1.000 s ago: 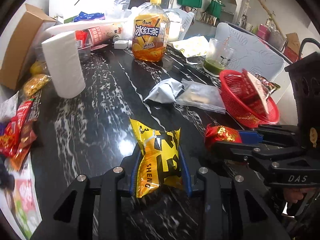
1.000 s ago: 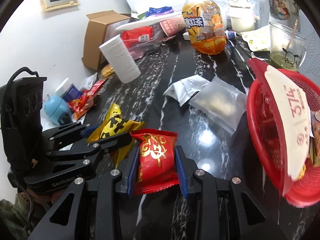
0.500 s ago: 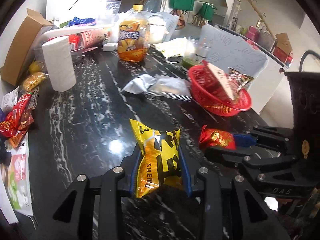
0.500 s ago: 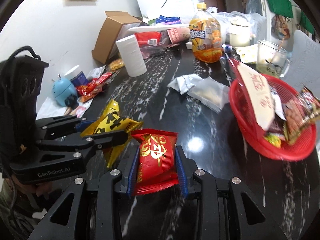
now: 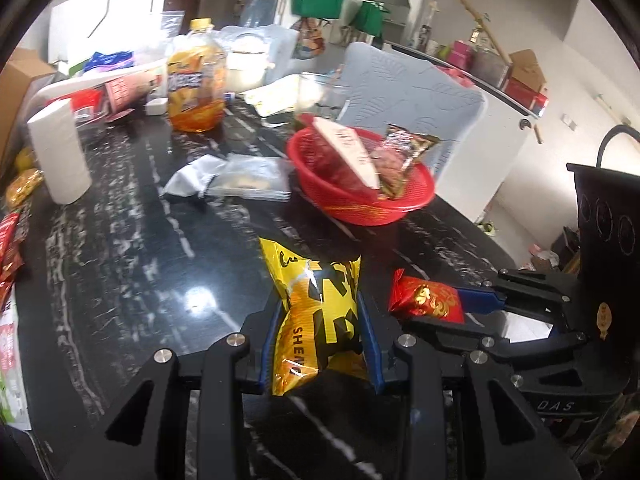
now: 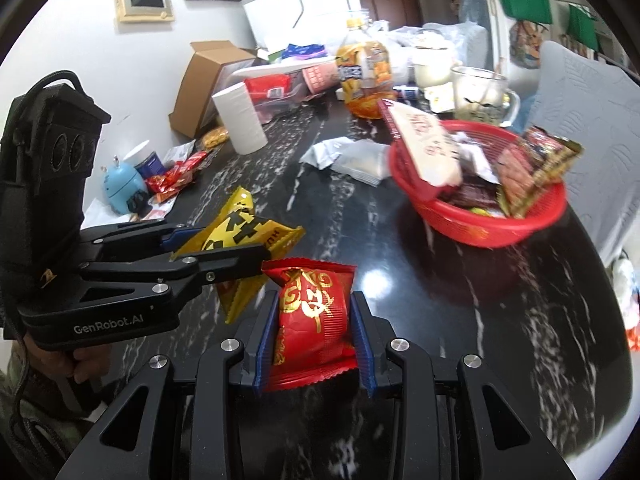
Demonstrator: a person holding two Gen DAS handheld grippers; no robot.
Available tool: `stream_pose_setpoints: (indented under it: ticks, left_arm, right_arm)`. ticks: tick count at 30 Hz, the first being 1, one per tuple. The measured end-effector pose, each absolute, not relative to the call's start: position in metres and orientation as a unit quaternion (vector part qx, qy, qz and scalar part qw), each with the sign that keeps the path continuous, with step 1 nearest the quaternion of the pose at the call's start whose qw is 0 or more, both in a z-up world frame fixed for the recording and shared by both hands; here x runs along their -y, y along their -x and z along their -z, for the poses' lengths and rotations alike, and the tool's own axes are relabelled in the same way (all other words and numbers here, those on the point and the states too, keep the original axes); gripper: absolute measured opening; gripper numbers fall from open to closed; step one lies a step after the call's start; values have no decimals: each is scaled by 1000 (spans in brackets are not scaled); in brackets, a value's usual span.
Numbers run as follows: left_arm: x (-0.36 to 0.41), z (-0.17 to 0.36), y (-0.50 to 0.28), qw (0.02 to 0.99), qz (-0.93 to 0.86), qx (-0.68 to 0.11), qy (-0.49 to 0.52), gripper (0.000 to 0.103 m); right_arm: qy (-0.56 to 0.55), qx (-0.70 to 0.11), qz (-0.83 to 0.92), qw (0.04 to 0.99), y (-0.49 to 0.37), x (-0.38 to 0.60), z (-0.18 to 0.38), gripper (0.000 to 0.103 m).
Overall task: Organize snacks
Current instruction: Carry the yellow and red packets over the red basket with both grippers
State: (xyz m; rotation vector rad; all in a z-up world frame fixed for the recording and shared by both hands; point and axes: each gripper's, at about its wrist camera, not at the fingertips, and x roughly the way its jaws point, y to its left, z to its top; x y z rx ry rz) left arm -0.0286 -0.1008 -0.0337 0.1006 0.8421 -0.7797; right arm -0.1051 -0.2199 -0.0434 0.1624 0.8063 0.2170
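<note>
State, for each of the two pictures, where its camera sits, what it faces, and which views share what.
Left wrist: on the left gripper, facing its yellow snack bag and the red basket; the right gripper shows.
Right wrist: on the right gripper, facing its red snack bag; the left gripper and a hand show.
Shared: both bags, basket, iced tea bottle.

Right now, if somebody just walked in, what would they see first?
Probably the two bright snack bags pinched in the grippers up front: a yellow and black packet in the left gripper and a shiny red packet in the right gripper. Next comes the red basket stuffed with snacks near the right edge of the black marble table, and the big orange drink bottle standing farther back.
</note>
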Motion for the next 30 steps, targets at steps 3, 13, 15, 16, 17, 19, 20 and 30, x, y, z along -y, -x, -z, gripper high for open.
stream_pose_setpoints:
  ticks: [3,13,15,16,17,19,20,30]
  left_arm:
    - [110,31,33,835,381,-395,-49,34]
    - [145,16,30,826,414,-377,-62,34]
    - [150,13,28,827,416,-373,-64,34]
    - [153,11,27,827,417,-371,-66,34]
    - [157,9,25,828,418,-368,-69,34]
    - [163,5,22,828,421,-364,-73,34]
    - [165,3,20,828,421,-362,-74,34]
    - [202,-10,-9,830,429,-347,-86,34]
  right_arm:
    - [-86,-386,-95,913,114,228,42,34]
    - [-100,-367,-74,922,124,256,31,34]
    - [-102,-363,-71,923,123,261,29,34]
    - [-102,-360,-69,925,122,266,28,34]
    - [-102,-358,-67,926,120,269,27,34]
    - [-102,-356,-62,927,117,277,26,34]
    - [-102,-356,-60,927,114,280,25,34]
    - [-95,-336,-43,936,85,313,15,34]
